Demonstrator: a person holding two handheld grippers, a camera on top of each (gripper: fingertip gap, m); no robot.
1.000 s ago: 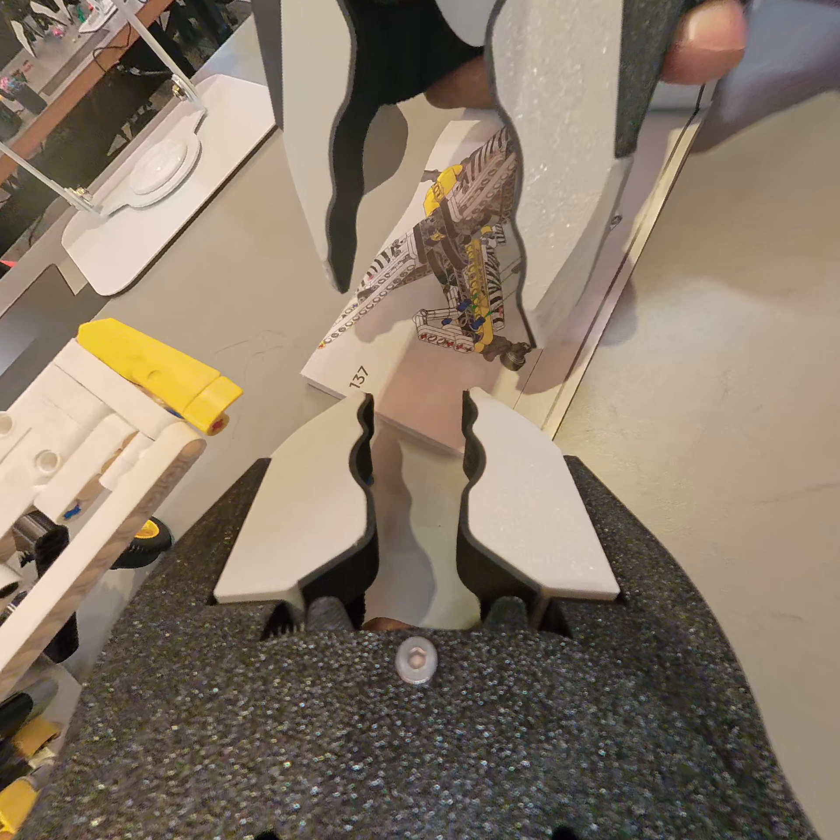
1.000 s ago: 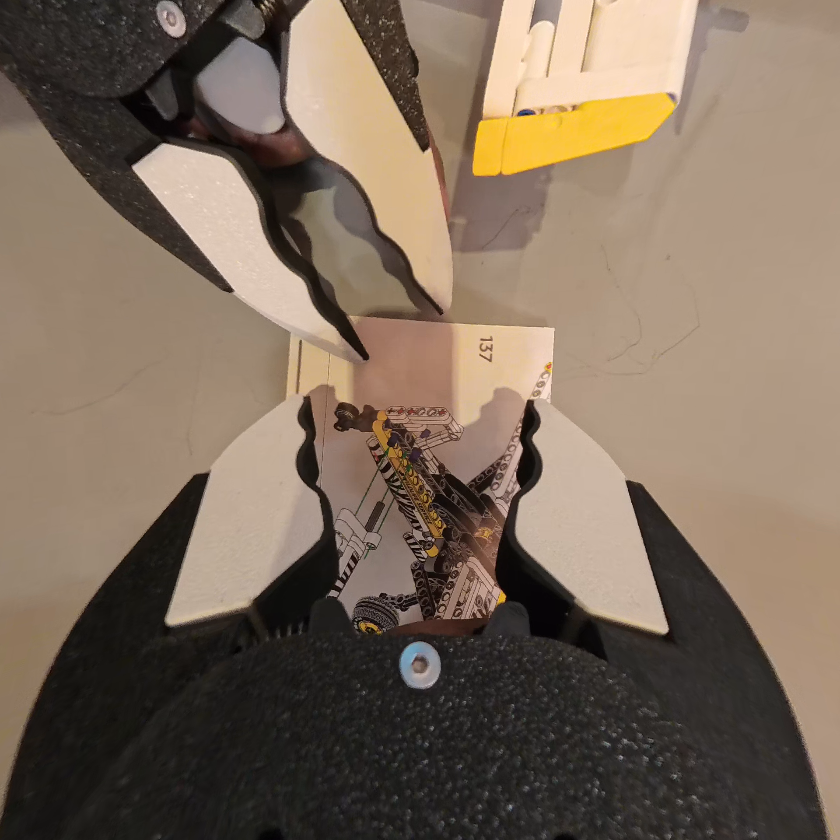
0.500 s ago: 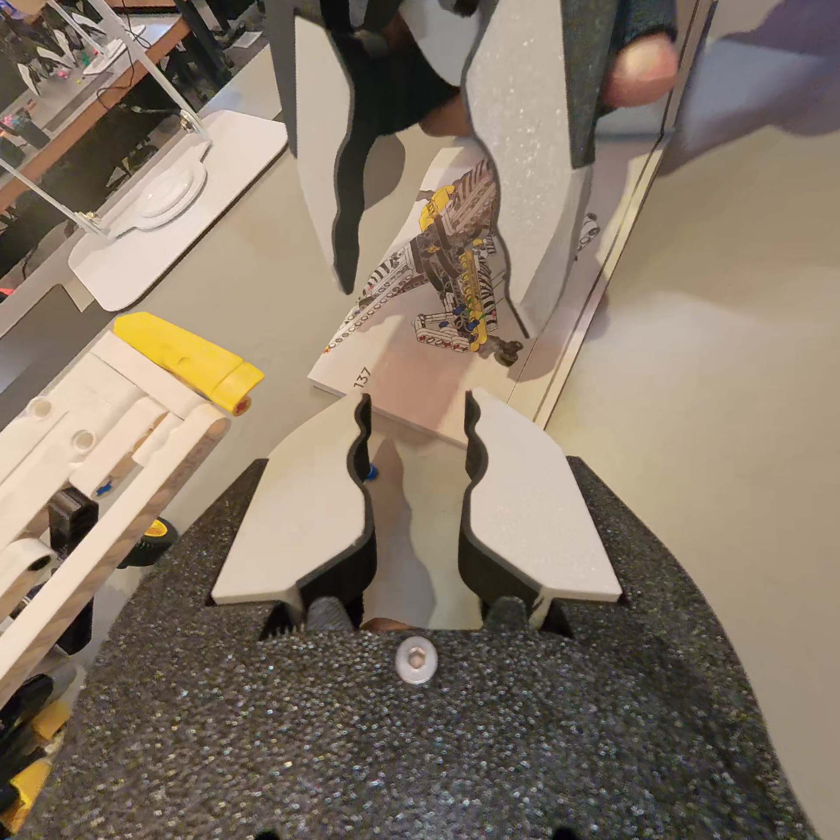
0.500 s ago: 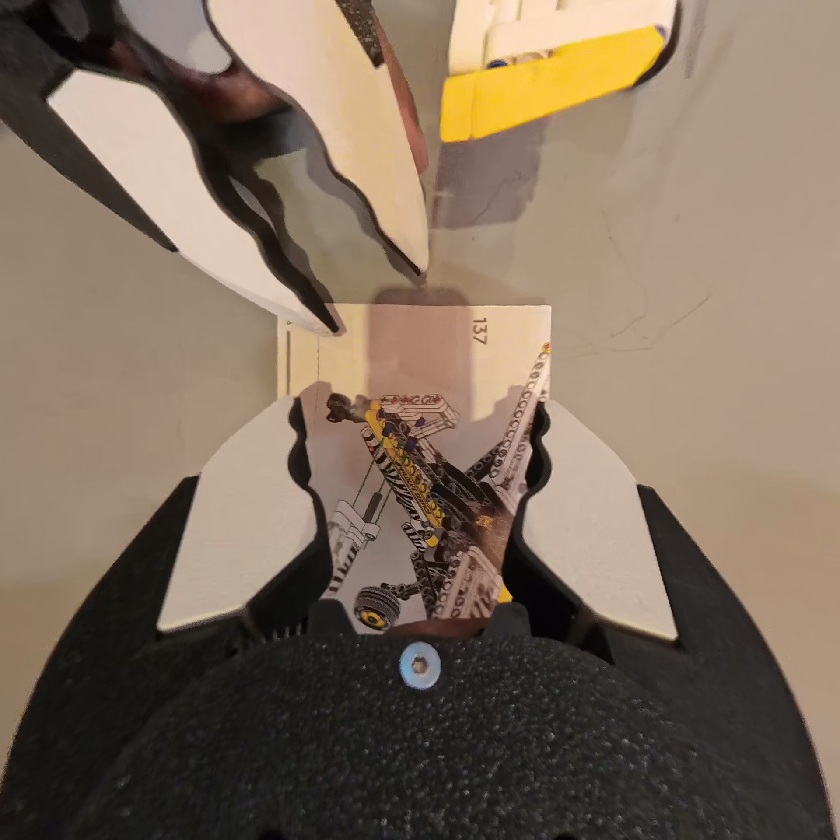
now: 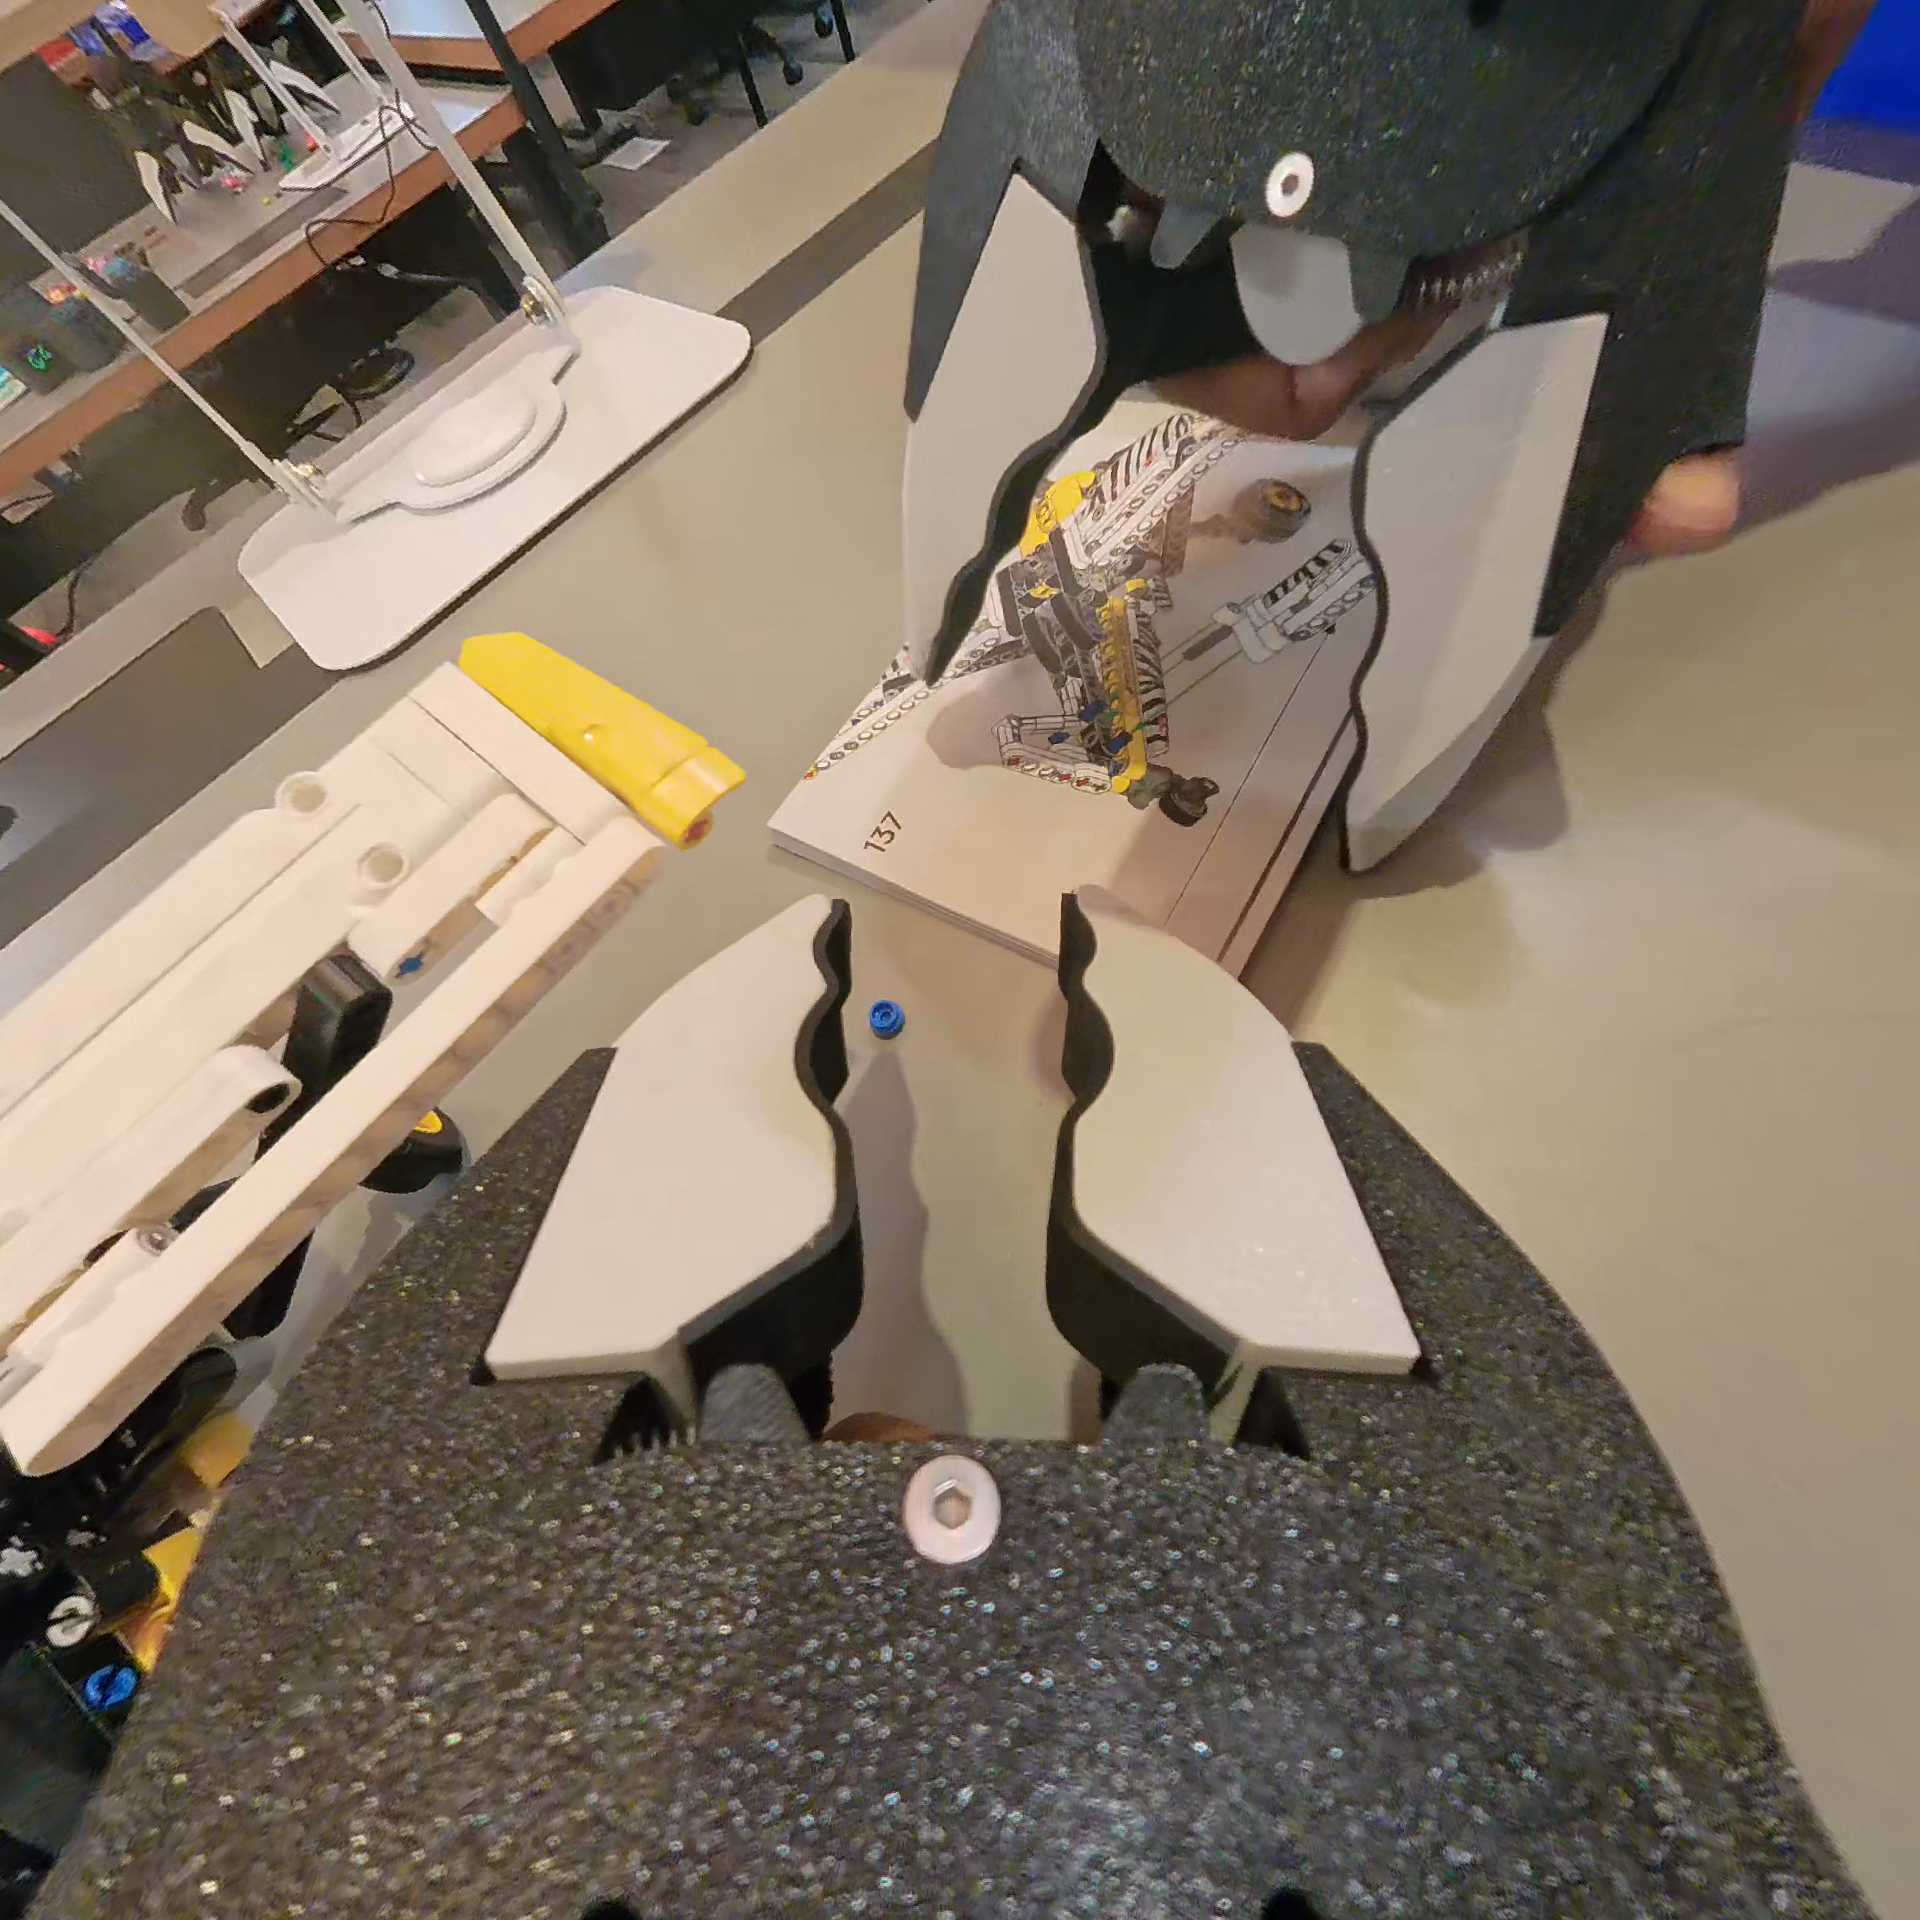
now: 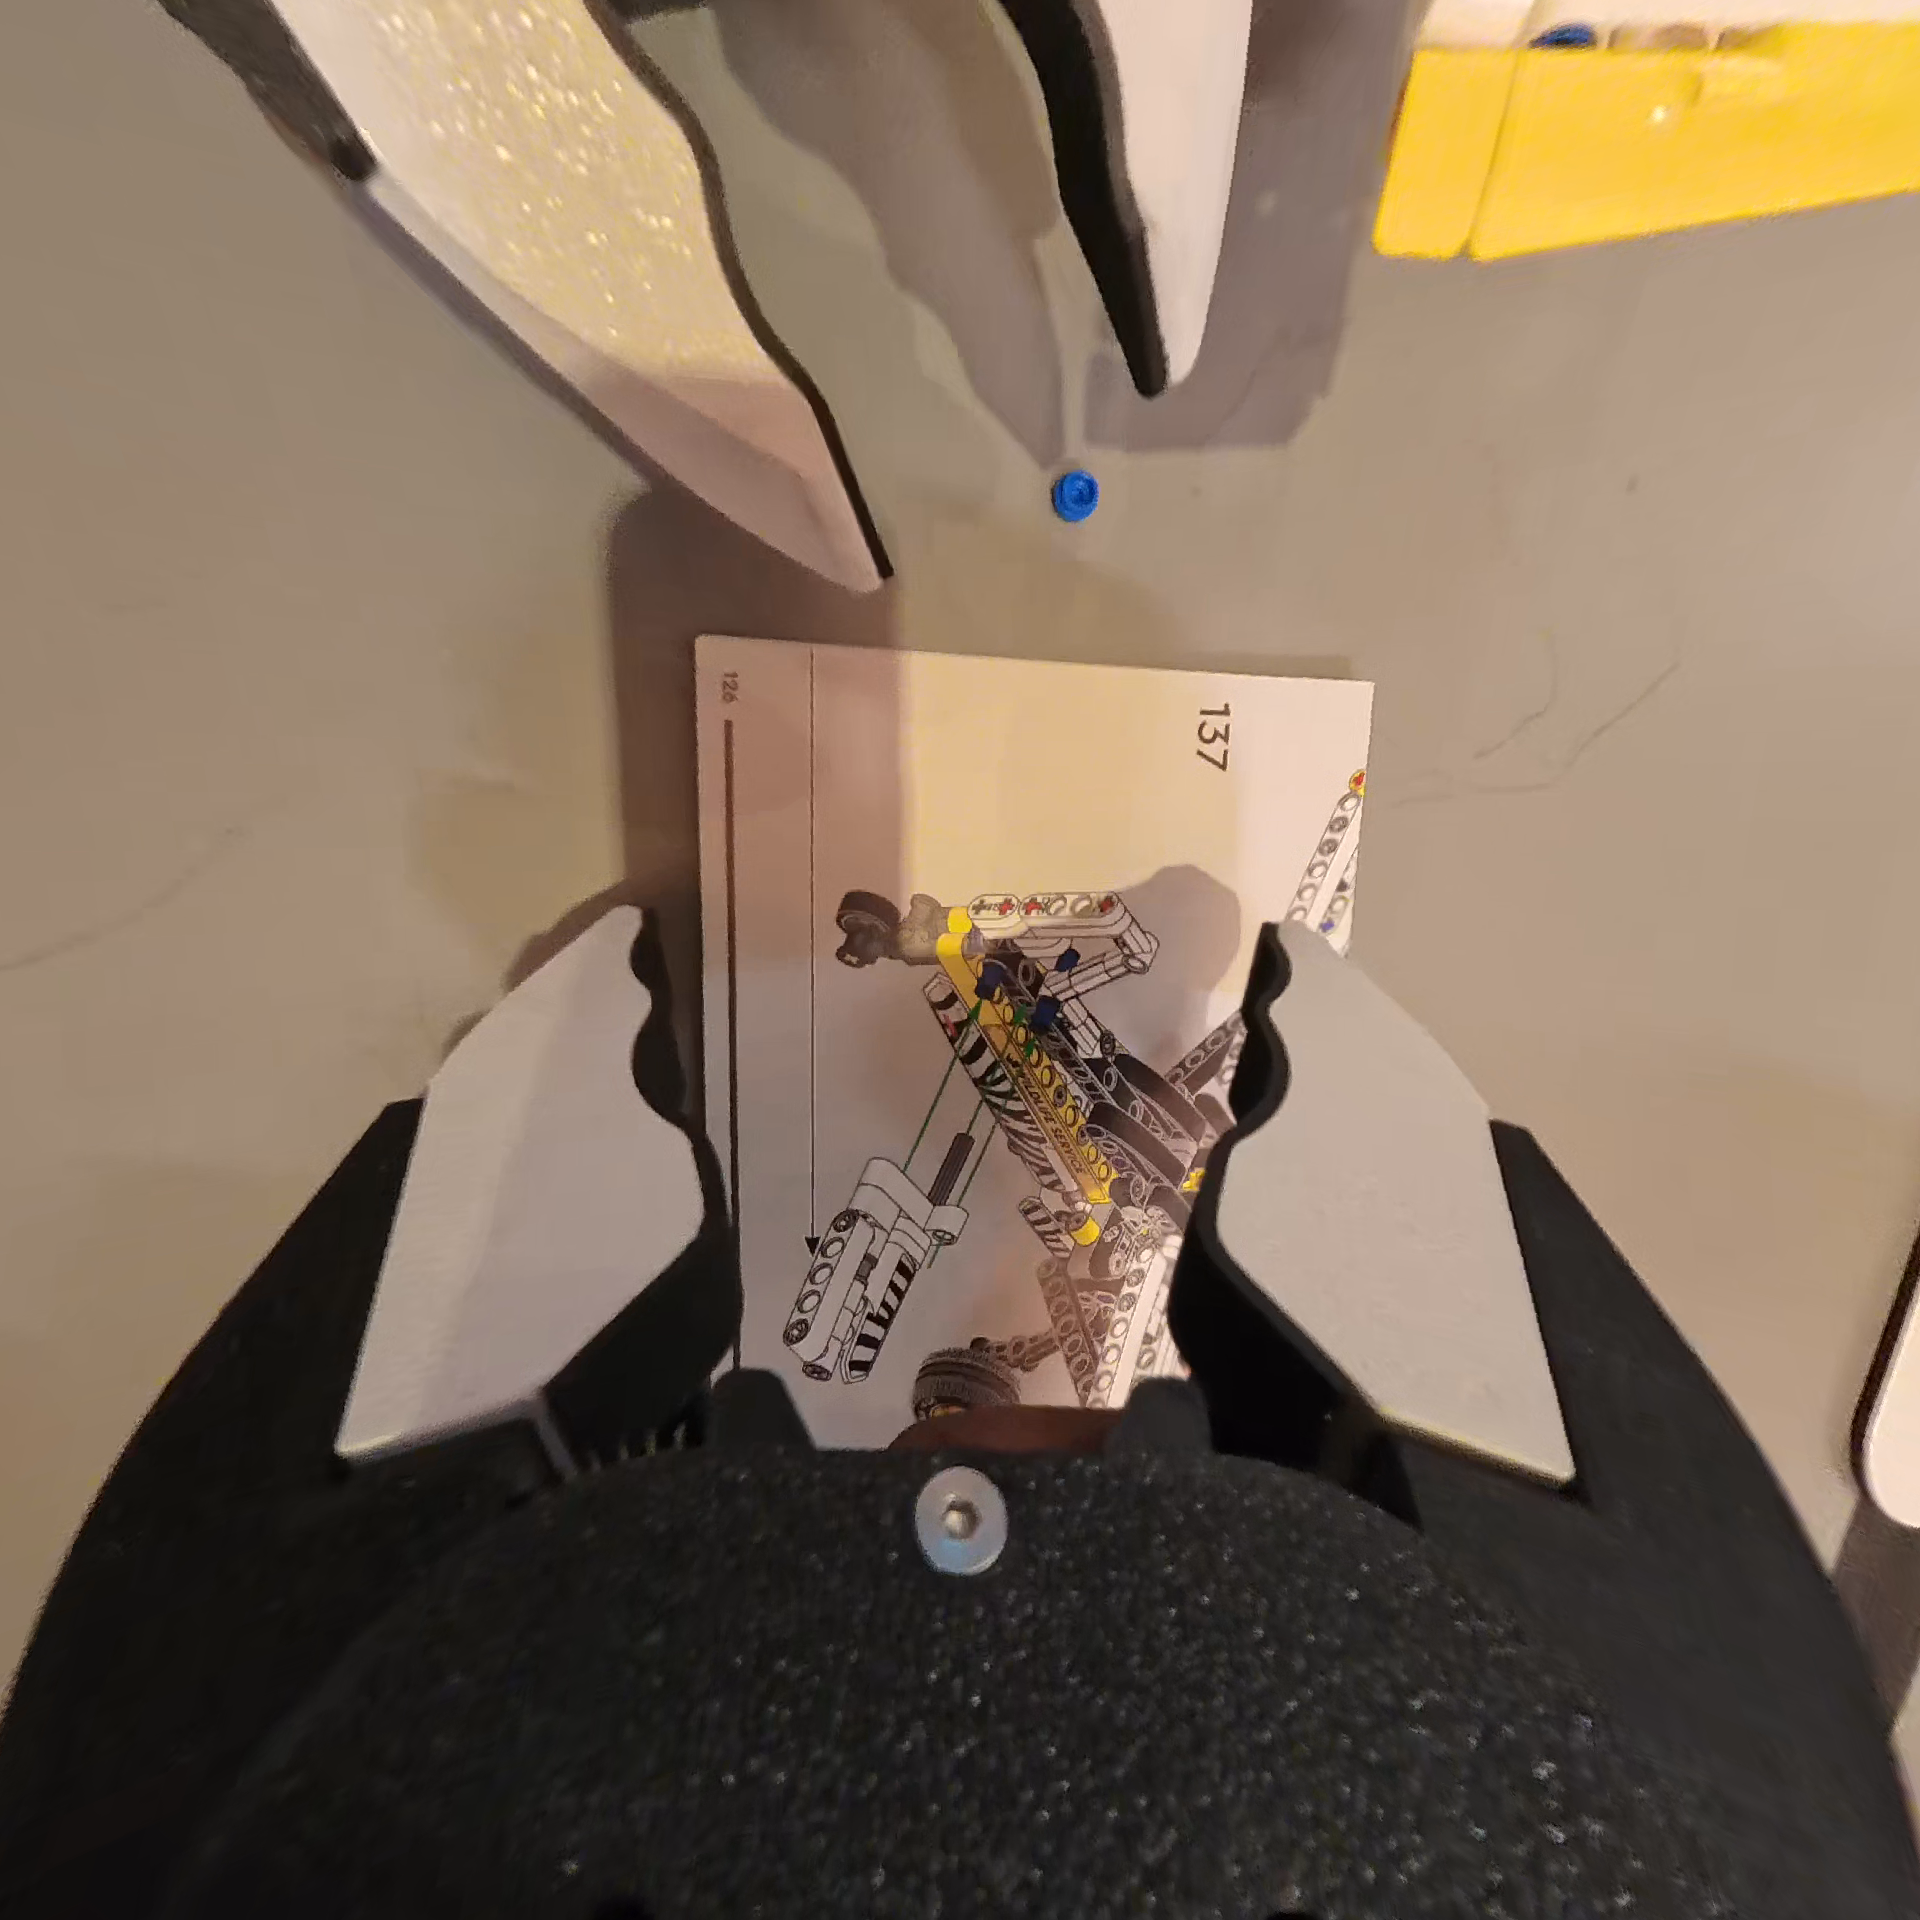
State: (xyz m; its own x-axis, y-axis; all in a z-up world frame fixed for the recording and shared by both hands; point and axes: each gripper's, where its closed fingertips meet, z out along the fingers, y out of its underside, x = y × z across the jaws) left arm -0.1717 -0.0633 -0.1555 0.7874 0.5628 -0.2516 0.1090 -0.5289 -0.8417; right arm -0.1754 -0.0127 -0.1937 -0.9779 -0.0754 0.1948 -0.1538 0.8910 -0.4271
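Left wrist view, at 9 o'clock: white-and-yellow brick model (image 5: pixel 343 883) on the grey table (image 5: pixel 1558 1039). Centre: left gripper (image 5: pixel 951 925) partly open, nothing between its pads, a small blue stud (image 5: pixel 884 1018) on the table just beside its left fingertip. At 1 o'clock: open instruction booklet (image 5: pixel 1039 831) flat on the table, right gripper (image 5: pixel 1143 748) wide open above it, fingers straddling the page, gripping nothing.
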